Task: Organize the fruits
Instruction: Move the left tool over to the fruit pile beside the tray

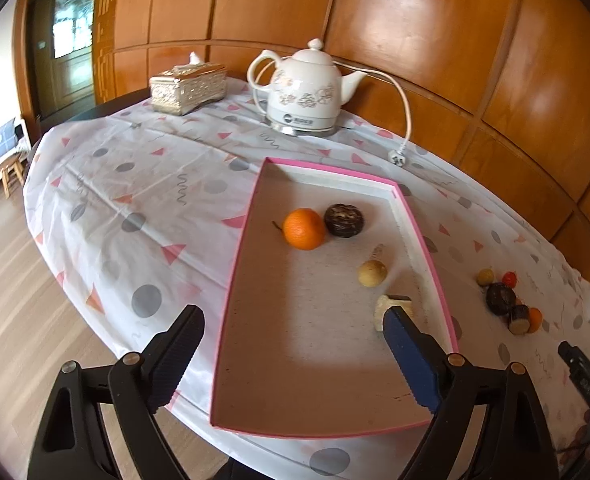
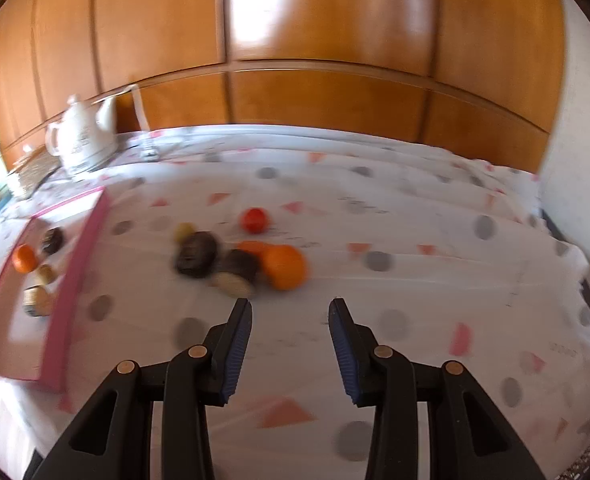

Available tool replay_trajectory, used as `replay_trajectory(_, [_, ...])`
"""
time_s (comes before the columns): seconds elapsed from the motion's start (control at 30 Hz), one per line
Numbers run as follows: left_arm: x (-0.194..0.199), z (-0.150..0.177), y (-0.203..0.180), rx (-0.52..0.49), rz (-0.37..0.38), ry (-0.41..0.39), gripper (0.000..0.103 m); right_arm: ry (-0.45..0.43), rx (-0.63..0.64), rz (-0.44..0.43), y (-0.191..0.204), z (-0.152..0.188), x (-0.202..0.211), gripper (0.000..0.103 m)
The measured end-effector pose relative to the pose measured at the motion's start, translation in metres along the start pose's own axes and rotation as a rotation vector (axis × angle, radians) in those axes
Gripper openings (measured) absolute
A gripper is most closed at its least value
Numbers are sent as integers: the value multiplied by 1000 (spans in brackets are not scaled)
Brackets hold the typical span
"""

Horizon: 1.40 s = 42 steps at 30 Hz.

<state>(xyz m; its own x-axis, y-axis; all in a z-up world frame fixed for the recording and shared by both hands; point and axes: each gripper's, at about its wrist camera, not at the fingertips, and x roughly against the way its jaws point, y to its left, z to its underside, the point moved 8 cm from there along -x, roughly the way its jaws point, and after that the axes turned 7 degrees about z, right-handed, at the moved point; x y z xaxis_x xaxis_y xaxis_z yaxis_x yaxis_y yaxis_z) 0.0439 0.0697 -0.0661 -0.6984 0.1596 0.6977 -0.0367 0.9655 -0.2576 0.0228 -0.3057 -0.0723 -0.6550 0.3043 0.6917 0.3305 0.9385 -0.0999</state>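
Observation:
A pink-rimmed tray (image 1: 234, 264) lies on the table and holds an orange (image 1: 304, 228), a dark round fruit (image 1: 344, 220), a small tan fruit (image 1: 372, 273) and a pale cut piece (image 1: 393, 305). My left gripper (image 1: 293, 322) is open and empty over the tray's near half. A loose cluster lies on the cloth right of the tray: an orange (image 2: 285, 267), dark fruits (image 2: 196, 254), a red fruit (image 2: 254, 220), a small yellow one (image 2: 183, 230) and a pale piece (image 2: 233, 282). My right gripper (image 2: 291, 308) is open and empty just in front of this cluster. The right wrist view is blurred.
A white electric kettle (image 1: 307, 88) with cord and plug (image 1: 397, 158) stands at the back. A silver tissue box (image 1: 187, 88) sits left of it. A wooden panel wall is behind. The table's left edge (image 1: 39, 216) drops to the floor.

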Motion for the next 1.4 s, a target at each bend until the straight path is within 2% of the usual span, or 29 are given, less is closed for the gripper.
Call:
replay_trajectory(0.17, [-2, -1, -13, -48, 14, 5, 92, -2, -82, 70, -37, 4, -1, 40])
replay_trajectory(0.43, [-4, -2, -42, -146, 50, 9, 92, 65, -212, 114, -85, 17, -13, 40])
replay_trajectory(0.67, [-10, -3, -72, -239, 86, 29, 92, 107, -261, 117, -104, 30, -18, 40])
replay_trajectory(0.93, [-22, -3, -117, -361, 191, 106, 92, 122, -288, 124, -117, 36, -23, 40])
replay_trajectory(1.13, [-31, 3, -153, -417, 271, 175, 88, 128, -284, 127, -121, 37, -26, 40])
replay_trajectory(1.27, [-41, 8, -174, -444, 315, 232, 75, 131, -289, 128, -125, 39, -28, 40])
replay_trajectory(1.4, [-52, 13, -197, -460, 367, 287, 70, 132, -296, 129, -128, 40, -29, 40])
